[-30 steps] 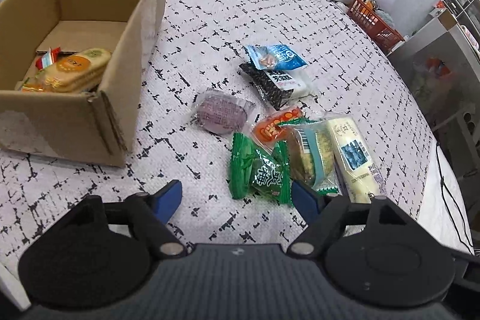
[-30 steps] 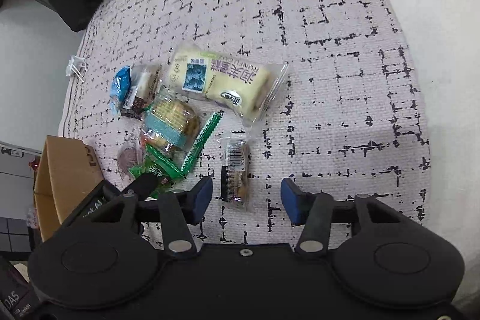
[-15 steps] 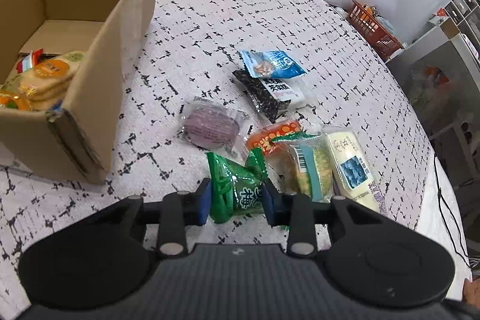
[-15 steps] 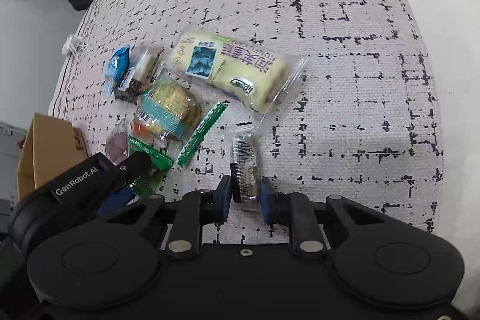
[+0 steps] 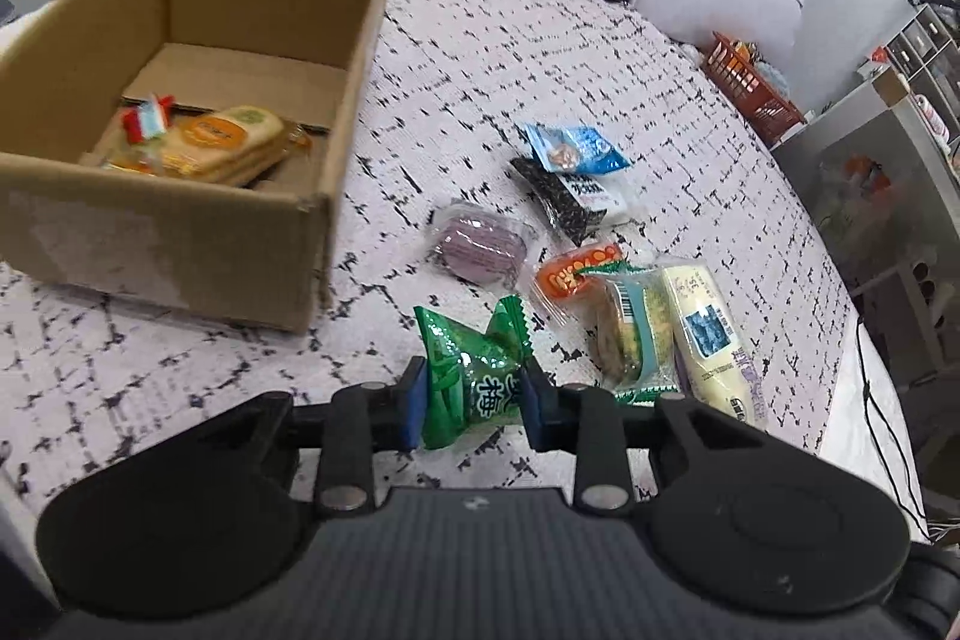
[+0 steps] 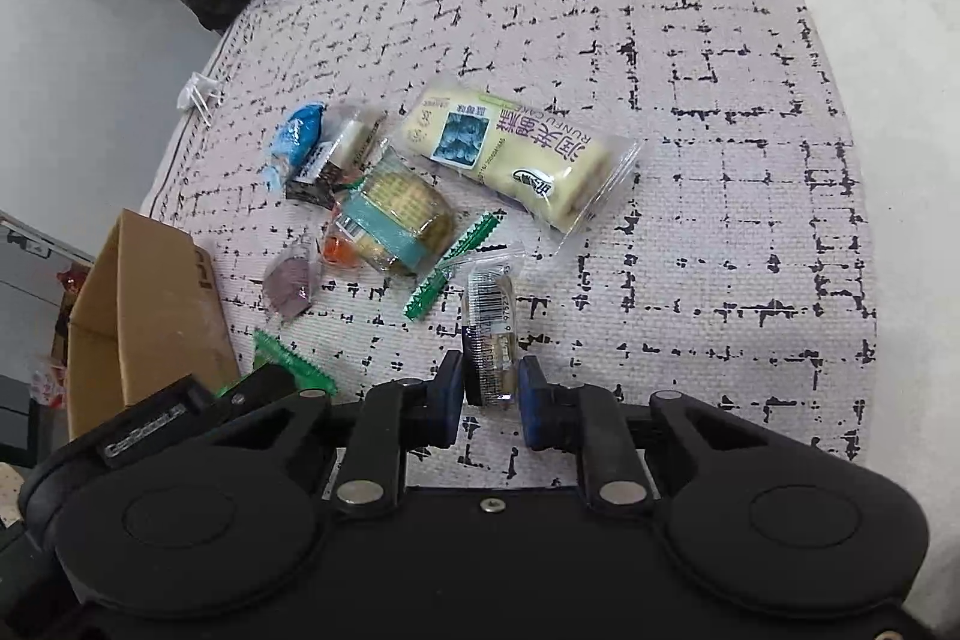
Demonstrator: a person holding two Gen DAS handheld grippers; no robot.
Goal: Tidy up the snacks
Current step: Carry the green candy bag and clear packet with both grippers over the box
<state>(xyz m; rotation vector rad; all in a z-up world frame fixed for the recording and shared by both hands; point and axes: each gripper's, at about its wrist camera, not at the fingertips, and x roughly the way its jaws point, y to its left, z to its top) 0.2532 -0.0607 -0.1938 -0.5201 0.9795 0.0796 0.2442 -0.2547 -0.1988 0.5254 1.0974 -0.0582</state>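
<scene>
Status: I judge the task partly done. The box (image 5: 180, 112) holds a few snacks: a stack of flat crackers (image 5: 228, 145) in clear wrap and a small red-and-white packet (image 5: 144, 121), all at its near end; the rest of its floor is bare cardboard. Several snacks remain outside the box.

Left claw (image 5: 474, 400): closed on the green pouch (image 5: 474, 376). The blue pads press its lower sides; its crimped top stands free above the jaws. It sits just right of the box's near corner. I cannot tell whether it is clear of the bed.

Right claw (image 6: 492, 388): closed on the bar (image 6: 491, 328), gripped at its near end. The bar lies well right of the box, near the loose pile.

Remaining, all right of the box on the bed (image 5: 540, 58):
- purple cake (image 5: 480, 247), round, domed, in clear film;
- orange packet (image 5: 576, 271), small, glossy;
- blue packet (image 5: 576, 148), flat, with a dark packet (image 5: 570, 202) touching it;
- biscuit pack (image 5: 630, 334), clear wrap with a teal band;
- yellow cake (image 6: 516, 154), long, soft-looking, in a clear sleeve, furthest from the box.

Materials: the box is plain corrugated cardboard, open-topped, flaps folded in. The bed cover is a coarse pale weave with broken black grid lines. All wrappers are thin film; I expect them to crumple and slip under the pads.

Next, in my judgement: carry both held items to the box and release.
</scene>
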